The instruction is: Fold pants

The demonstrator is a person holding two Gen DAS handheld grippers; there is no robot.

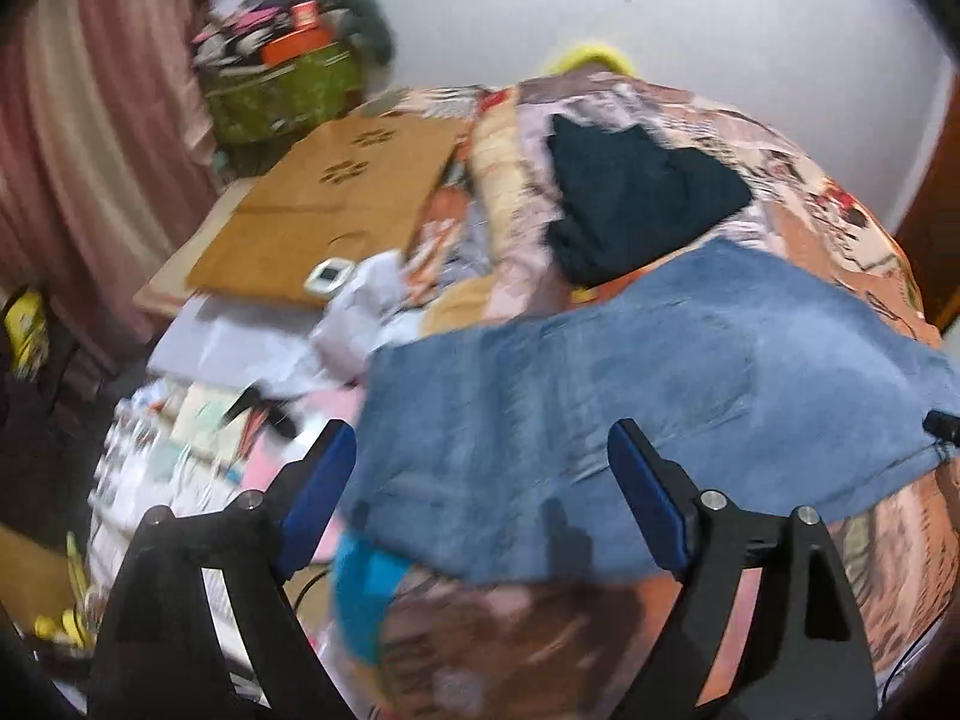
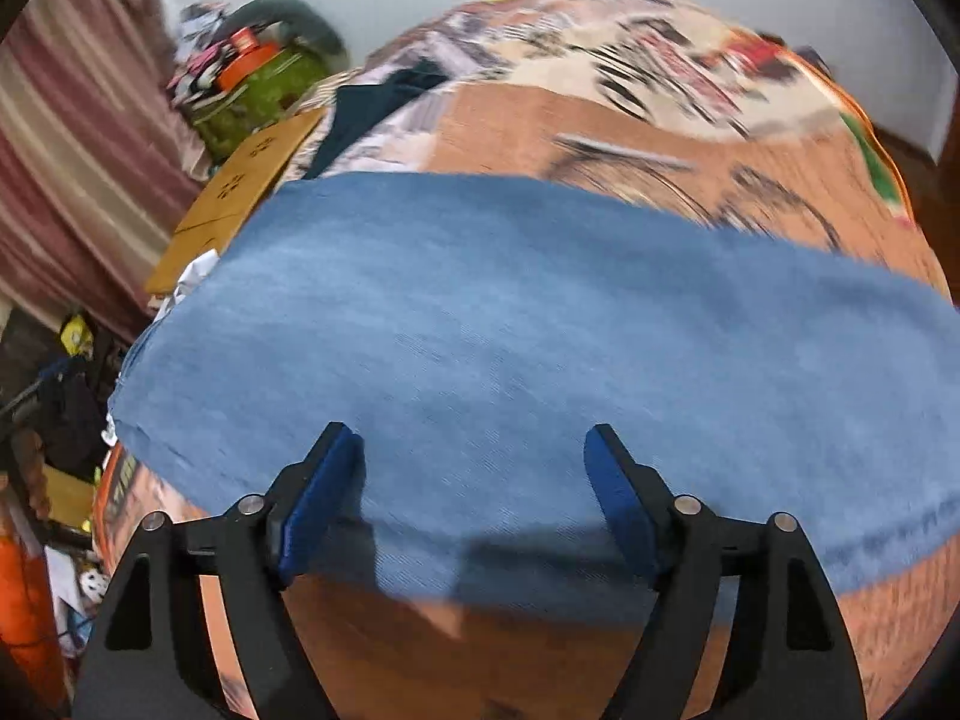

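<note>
Blue denim pants [image 1: 630, 396] lie folded flat across a patterned bedspread [image 1: 840, 210]. My left gripper [image 1: 480, 450] hangs open above the pants' near left end, its blue pads apart and gripping nothing. In the right wrist view the same pants [image 2: 540, 330] stretch across the bed as a wide band. My right gripper [image 2: 474, 450] is open over their near edge, jaws wide, with the cloth lying loose below them. The tip of the other gripper shows at the far right edge of the left wrist view.
A dark folded garment [image 1: 636, 198] lies on the bed beyond the pants. Left of the bed stand a brown board [image 1: 324, 210] on a table, a green box [image 1: 282, 90] piled with things, papers and a striped curtain [image 1: 90, 138]. A turquoise cloth [image 1: 366, 594] hangs at the bed's near edge.
</note>
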